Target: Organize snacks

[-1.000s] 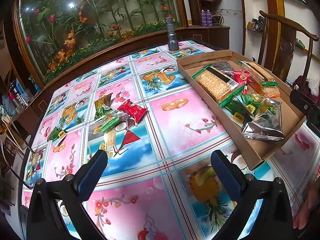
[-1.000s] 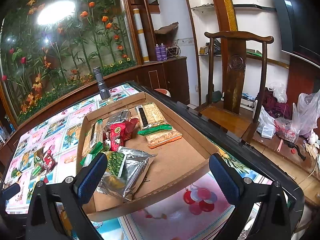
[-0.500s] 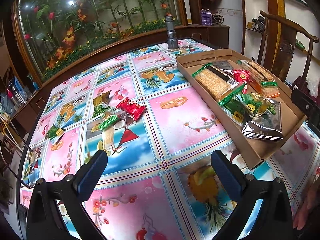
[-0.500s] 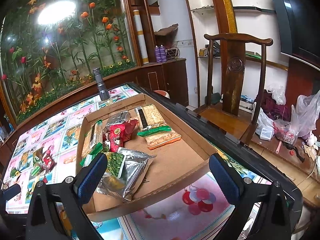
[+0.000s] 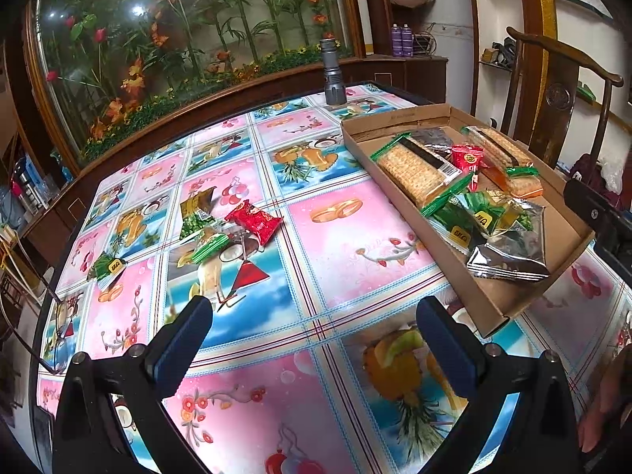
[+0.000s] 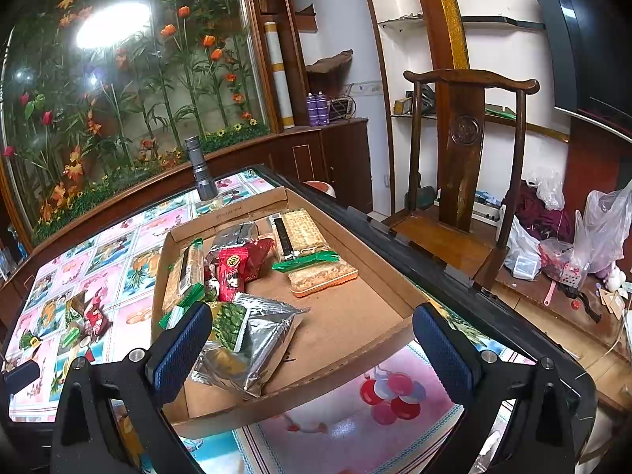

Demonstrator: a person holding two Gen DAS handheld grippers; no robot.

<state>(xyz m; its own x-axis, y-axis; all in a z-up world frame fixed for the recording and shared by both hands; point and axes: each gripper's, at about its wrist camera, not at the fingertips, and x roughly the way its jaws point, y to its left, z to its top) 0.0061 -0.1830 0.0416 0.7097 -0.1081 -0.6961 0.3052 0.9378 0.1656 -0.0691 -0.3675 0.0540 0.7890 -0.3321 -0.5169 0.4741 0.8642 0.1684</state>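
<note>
1. Left gripper (image 5: 314, 339): we log its fingers spread wide apart and empty, poised over the patterned worktop (image 5: 347, 245).
2. Right gripper (image 6: 310, 341): fingers likewise wide apart, holding nothing, at the near edge of the cardboard tray (image 6: 355, 351).
3. Cardboard tray, right side of the worktop: we count silver foil packs (image 6: 260, 339) nearest, a green pea packet (image 6: 229, 322) partly on them, red packets (image 6: 233, 272) in the middle, and cracker packs (image 6: 300, 233) towards the far wall.
4. Loose snacks on the worktop, well apart from the tray: a red packet (image 5: 256, 223), green packets (image 5: 197, 229) just beside it, and one green packet (image 5: 108, 268) further left.
5. Far edge: a grey flashlight (image 5: 331, 73) standing upright.
6. Beyond the worktop: a wooden chair (image 6: 466, 166).
</note>
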